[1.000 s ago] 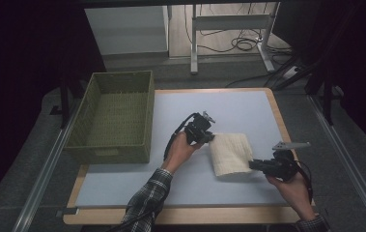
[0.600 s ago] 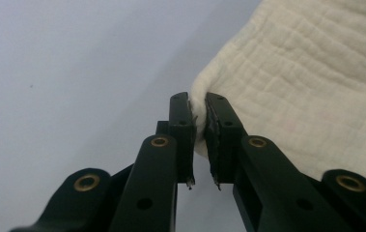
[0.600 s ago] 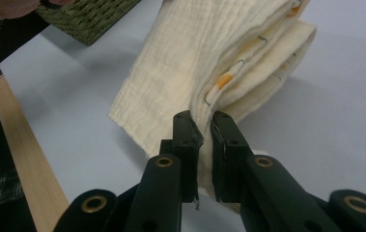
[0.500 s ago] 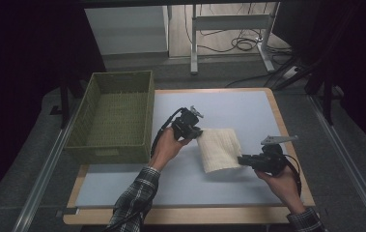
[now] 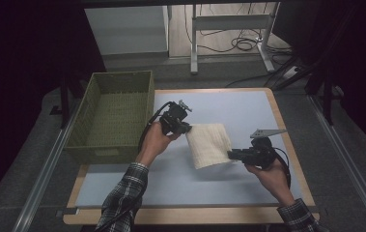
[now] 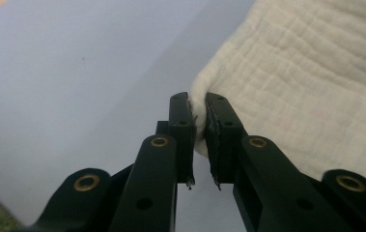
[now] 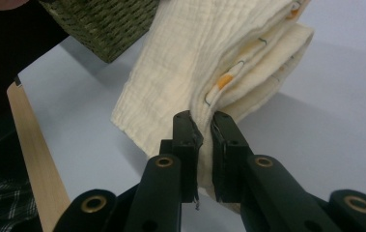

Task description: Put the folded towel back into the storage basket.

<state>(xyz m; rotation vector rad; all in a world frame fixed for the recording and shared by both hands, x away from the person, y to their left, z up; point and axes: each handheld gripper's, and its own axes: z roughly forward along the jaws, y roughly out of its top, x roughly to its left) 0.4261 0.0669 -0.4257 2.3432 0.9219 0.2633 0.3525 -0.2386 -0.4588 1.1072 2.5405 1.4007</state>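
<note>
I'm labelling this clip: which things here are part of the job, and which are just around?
In the job:
folded cream cloth
left tongs, shut on one corner
right tongs, shut on the opposite edge

Just around:
green woven basket
table
cables on floor

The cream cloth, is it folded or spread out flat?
Folded: the cloth shows stacked layers at its edge, pinched by the right gripper.

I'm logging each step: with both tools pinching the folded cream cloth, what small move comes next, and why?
Probably carry the folded cream muslin cloth leftward toward the green woven basket: the left tool and right tool each clamp an edge, and it seems lifted off the pale blue mat.
</note>
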